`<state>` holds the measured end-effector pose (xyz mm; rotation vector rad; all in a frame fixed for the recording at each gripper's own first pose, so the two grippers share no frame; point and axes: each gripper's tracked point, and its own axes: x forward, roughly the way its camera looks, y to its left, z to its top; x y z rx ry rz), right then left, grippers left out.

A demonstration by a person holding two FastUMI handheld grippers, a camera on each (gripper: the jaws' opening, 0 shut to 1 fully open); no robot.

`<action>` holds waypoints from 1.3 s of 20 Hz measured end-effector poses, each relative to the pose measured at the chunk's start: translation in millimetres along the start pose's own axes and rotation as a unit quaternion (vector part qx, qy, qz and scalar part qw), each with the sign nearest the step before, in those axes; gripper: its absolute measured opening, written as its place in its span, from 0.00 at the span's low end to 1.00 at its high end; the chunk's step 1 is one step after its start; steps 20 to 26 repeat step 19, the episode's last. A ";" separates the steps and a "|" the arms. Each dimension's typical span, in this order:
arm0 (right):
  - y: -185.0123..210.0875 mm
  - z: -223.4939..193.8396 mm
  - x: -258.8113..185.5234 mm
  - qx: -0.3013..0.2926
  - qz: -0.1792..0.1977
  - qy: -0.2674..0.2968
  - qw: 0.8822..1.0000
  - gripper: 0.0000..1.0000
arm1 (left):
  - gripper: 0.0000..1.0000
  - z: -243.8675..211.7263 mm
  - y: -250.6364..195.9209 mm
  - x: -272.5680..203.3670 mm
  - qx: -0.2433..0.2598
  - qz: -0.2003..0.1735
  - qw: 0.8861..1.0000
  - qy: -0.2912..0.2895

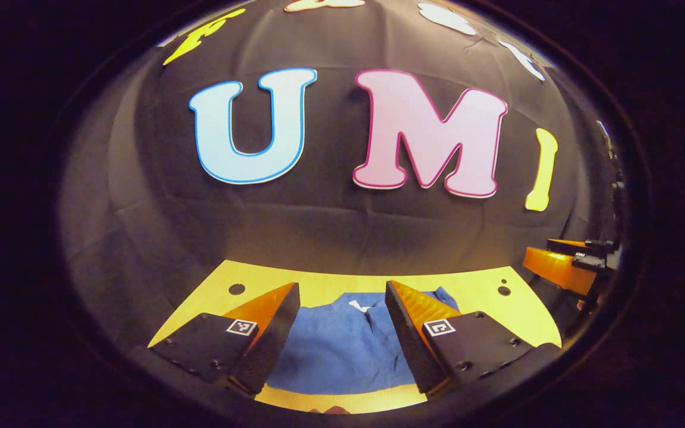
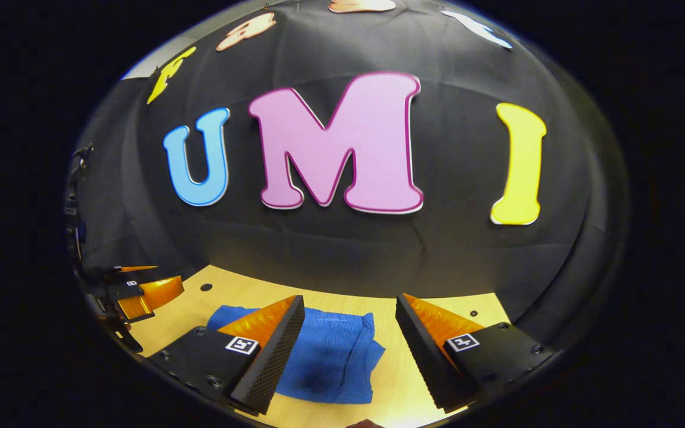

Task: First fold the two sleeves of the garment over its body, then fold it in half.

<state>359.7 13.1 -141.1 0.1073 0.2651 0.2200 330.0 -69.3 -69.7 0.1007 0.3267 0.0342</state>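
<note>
Both hand-held grippers (image 1: 342,315) (image 2: 349,327) spread above garment (image 1: 342,351).

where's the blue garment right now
The garment lies bunched on the table, between the open left tongs in the left gripper view; in the right gripper view it sits nearer the left finger.

- Bare table (image 2: 402,380) lies open to you just right of the blue garment (image 2: 330,356).
- The booth wall (image 2: 342,261) blocks you past the table's far edge.
</note>
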 end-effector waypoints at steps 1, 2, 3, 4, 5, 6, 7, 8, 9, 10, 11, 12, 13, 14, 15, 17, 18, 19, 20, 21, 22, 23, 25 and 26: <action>5.2 4.7 -22.5 -0.008 0.001 -0.009 1.000 0.98 | 0.84 1.7 -3.9 -24.3 0.000 -0.004 1.000 -0.013; 12.9 9.8 -47.7 -0.015 0.004 -0.021 1.000 0.98 | 0.84 5.2 -7.7 -48.4 0.002 -0.007 0.999 -0.031; 21.1 12.6 -69.6 -0.020 0.006 -0.032 0.999 0.98 | 0.84 6.1 -12.1 -71.5 0.003 -0.010 0.999 -0.044; 31.4 14.5 -90.4 -0.028 0.013 -0.039 0.999 0.98 | 0.84 4.7 -15.3 -94.4 0.003 -0.012 0.998 -0.054; 40.9 12.4 -110.3 -0.037 0.019 -0.044 0.998 0.98 | 0.84 1.8 -18.6 -116.9 0.001 -0.014 0.998 -0.065; 48.8 8.4 -129.6 -0.039 0.022 -0.041 0.998 0.98 | 0.84 0.8 -22.3 -131.8 0.000 -0.015 0.997 -0.080; 60.0 4.6 -150.5 -0.035 0.028 -0.036 0.998 0.98 | 0.83 1.0 -21.9 -154.0 0.001 -0.010 0.995 -0.099; 70.5 3.5 -169.8 -0.029 0.034 -0.037 0.998 0.98 | 0.82 -1.1 -19.4 -173.7 0.005 -0.007 0.993 -0.115; 79.7 5.9 -186.9 -0.024 0.039 -0.040 0.998 0.98 | 0.81 -6.4 -17.5 -196.1 0.012 -0.002 0.992 -0.124; 88.1 9.3 -201.3 -0.024 0.044 -0.050 0.997 0.97 | 0.81 -14.2 -17.2 -213.2 0.017 0.001 0.992 -0.127; 95.8 12.5 -214.4 -0.026 0.050 -0.055 0.997 0.96 | 0.81 -20.4 -17.5 -228.1 0.020 0.002 0.992 -0.126; 102.3 14.6 -225.9 -0.031 0.054 -0.060 0.996 0.96 | 0.83 -23.9 -17.8 -240.7 0.019 0.001 0.992 -0.128; 107.8 19.9 -235.5 -0.037 0.059 -0.071 0.995 0.96 | 0.81 -24.9 -18.6 -253.5 0.018 0.002 0.991 -0.133; 111.8 25.9 -242.6 -0.042 0.062 -0.083 0.994 0.96 | 0.80 -24.3 -16.7 -262.3 0.018 0.004 0.990 -0.140; 115.5 28.1 -246.7 -0.042 0.065 -0.086 0.993 0.96 | 0.83 -25.0 -14.0 -271.0 0.021 0.008 0.990 -0.142; 124.4 25.5 -251.8 -0.031 0.074 -0.078 0.994 0.96 | 0.80 -30.1 -5.1 -283.4 0.028 0.021 0.989 -0.145; 127.7 27.5 -253.0 -0.024 0.076 -0.075 0.994 0.96 | 0.82 -29.5 0.1 -288.7 0.029 0.028 0.988 -0.147; 131.3 30.4 -253.6 -0.020 0.078 -0.078 0.994 0.96 | 0.81 -30.0 4.1 -292.5 0.026 0.033 0.988 -0.147; 131.3 30.4 -253.6 -0.020 0.078 -0.078 0.994 0.96 | 0.81 -30.0 4.1 -292.5 0.026 0.033 0.988 -0.147; 131.3 30.4 -253.6 -0.020 0.078 -0.078 0.994 0.96 | 0.81 -30.0 4.1 -292.5 0.026 0.033 0.988 -0.147; 131.3 30.4 -253.6 -0.020 0.078 -0.078 0.994 0.96 | 0.81 -30.0 4.1 -292.5 0.026 0.033 0.988 -0.147; 131.3 30.4 -253.6 -0.020 0.078 -0.078 0.994 0.96 | 0.81 -30.0 4.1 -292.5 0.026 0.033 0.988 -0.147; 131.3 30.4 -253.6 -0.020 0.078 -0.078 0.994 0.96 | 0.81 -30.0 4.1 -292.5 0.026 0.033 0.988 -0.147; 131.3 30.4 -253.6 -0.020 0.078 -0.078 0.994 0.96 | 0.81 -30.0 4.1 -292.5 0.026 0.033 0.988 -0.147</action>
